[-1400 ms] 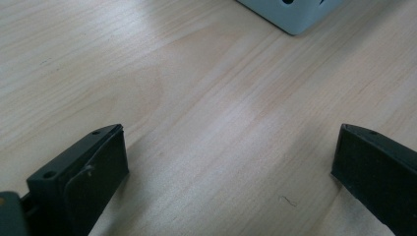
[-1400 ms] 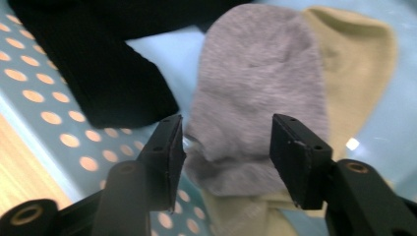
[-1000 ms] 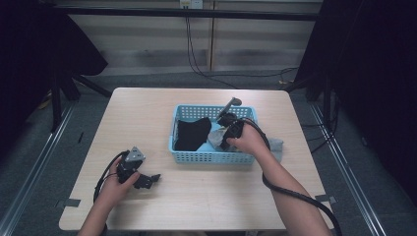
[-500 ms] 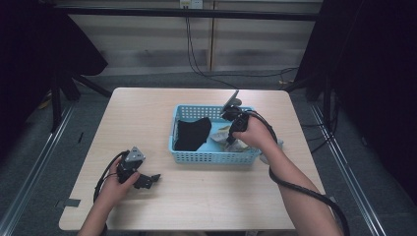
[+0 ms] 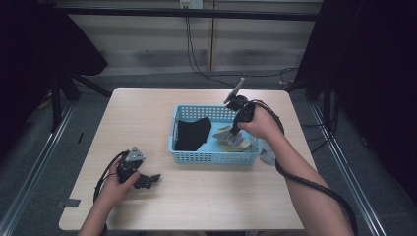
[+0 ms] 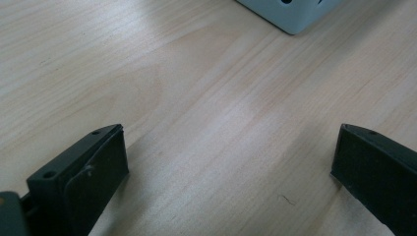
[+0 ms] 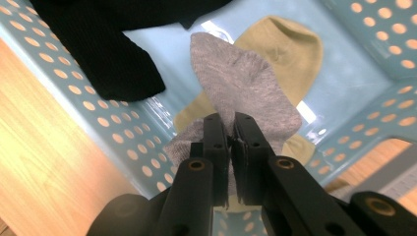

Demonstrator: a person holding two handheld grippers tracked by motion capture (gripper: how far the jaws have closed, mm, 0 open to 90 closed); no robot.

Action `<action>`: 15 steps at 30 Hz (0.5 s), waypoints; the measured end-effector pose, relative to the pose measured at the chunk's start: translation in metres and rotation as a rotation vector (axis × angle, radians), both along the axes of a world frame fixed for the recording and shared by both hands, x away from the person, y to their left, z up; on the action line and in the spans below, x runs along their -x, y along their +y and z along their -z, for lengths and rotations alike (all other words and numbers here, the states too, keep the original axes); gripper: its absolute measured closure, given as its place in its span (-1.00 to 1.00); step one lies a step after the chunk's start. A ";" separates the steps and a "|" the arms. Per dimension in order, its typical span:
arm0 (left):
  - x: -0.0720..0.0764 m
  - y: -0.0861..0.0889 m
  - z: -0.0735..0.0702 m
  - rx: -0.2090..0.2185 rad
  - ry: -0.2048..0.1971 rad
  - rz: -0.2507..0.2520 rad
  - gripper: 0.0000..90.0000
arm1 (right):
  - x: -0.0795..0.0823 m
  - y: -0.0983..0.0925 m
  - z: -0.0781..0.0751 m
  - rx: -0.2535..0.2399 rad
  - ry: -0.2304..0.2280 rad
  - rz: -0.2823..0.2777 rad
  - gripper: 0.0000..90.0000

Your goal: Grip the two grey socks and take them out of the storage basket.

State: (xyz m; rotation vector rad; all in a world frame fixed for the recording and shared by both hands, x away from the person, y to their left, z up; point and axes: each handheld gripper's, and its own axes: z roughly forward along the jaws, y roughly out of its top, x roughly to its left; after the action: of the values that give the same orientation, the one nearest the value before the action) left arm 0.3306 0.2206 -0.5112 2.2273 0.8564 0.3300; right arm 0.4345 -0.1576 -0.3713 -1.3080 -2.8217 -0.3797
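The light blue perforated basket [image 5: 212, 156] sits on the wooden table [image 5: 147, 123], right of centre, and there's a small pile of socks inside. A black sock [image 5: 193, 133] sprawls across the basket's left half, flat on the floor of it. Over in the right half, a tan sock [image 7: 282, 49] lies on the bottom, and on top of it, the grey sock [image 7: 241, 81] is caught in the right gripper [image 7: 230, 129]. Those jaws are pinched tight on the grey fabric, the sock hanging out from between them, its far end pointing toward the black one. In the high view the right gripper [image 5: 235, 129] points down into the basket, the hand above the right-hand wall, with a bit of pale cloth [image 5: 267, 155] lying on the table just outside that wall.

Down at the near left, the left gripper [image 5: 150, 180] rests low on the bare tabletop, well apart from the basket. Its jaws stand wide apart with nothing but wood between them, one corner of the basket [image 6: 290, 12] peeking in at the top of its own view.
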 end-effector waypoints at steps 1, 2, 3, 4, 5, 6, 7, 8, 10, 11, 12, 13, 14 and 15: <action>0.000 0.000 0.000 -0.003 0.002 0.005 -1.00 | 0.000 -0.001 -0.003 0.005 -0.005 -0.003 0.89; 0.000 0.000 0.000 -0.004 0.001 0.005 -1.00 | 0.000 -0.002 -0.005 0.001 -0.007 -0.002 0.89; 0.000 0.000 0.000 -0.004 0.001 0.005 -1.00 | 0.000 -0.002 -0.008 -0.004 -0.008 0.004 0.89; 0.000 0.000 0.000 -0.005 0.000 0.005 -1.00 | 0.000 -0.003 -0.011 -0.001 -0.012 0.002 0.89; 0.000 0.000 0.000 -0.005 0.000 0.005 -1.00 | 0.000 -0.003 -0.011 -0.001 -0.012 0.002 0.89; 0.000 0.000 0.000 -0.005 0.004 0.007 -1.00 | 0.000 -0.004 -0.016 -0.006 -0.020 0.007 0.89; 0.000 0.000 0.000 -0.006 0.003 0.006 -1.00 | 0.000 -0.005 -0.019 -0.002 -0.026 0.002 0.89; 0.000 0.000 0.000 -0.006 0.003 0.006 -1.00 | 0.000 -0.006 -0.022 -0.005 -0.026 0.006 0.89; 0.000 0.000 0.000 -0.004 0.004 0.007 -1.00 | 0.000 -0.007 -0.026 -0.006 -0.031 0.005 0.89; 0.000 0.000 0.000 -0.005 0.004 0.007 -1.00 | 0.000 -0.008 -0.029 -0.002 -0.033 0.009 0.89; 0.000 0.000 0.000 -0.005 0.004 0.007 -1.00 | 0.000 -0.008 -0.029 -0.002 -0.033 0.009 0.89; 0.000 0.000 0.000 -0.005 0.003 0.006 -1.00 | 0.000 -0.011 -0.033 -0.004 -0.036 0.009 0.89; 0.000 0.000 0.000 -0.005 0.003 0.006 -1.00 | 0.000 -0.011 -0.033 -0.004 -0.036 0.009 0.89; 0.000 0.000 0.000 -0.006 0.002 0.007 -1.00 | 0.000 -0.014 -0.036 -0.005 -0.038 0.013 0.89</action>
State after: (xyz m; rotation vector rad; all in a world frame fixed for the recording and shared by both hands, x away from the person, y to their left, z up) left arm 0.3308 0.2210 -0.5108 2.2364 0.8499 0.3277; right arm 0.4349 -0.1715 -0.3348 -1.3333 -2.8423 -0.4167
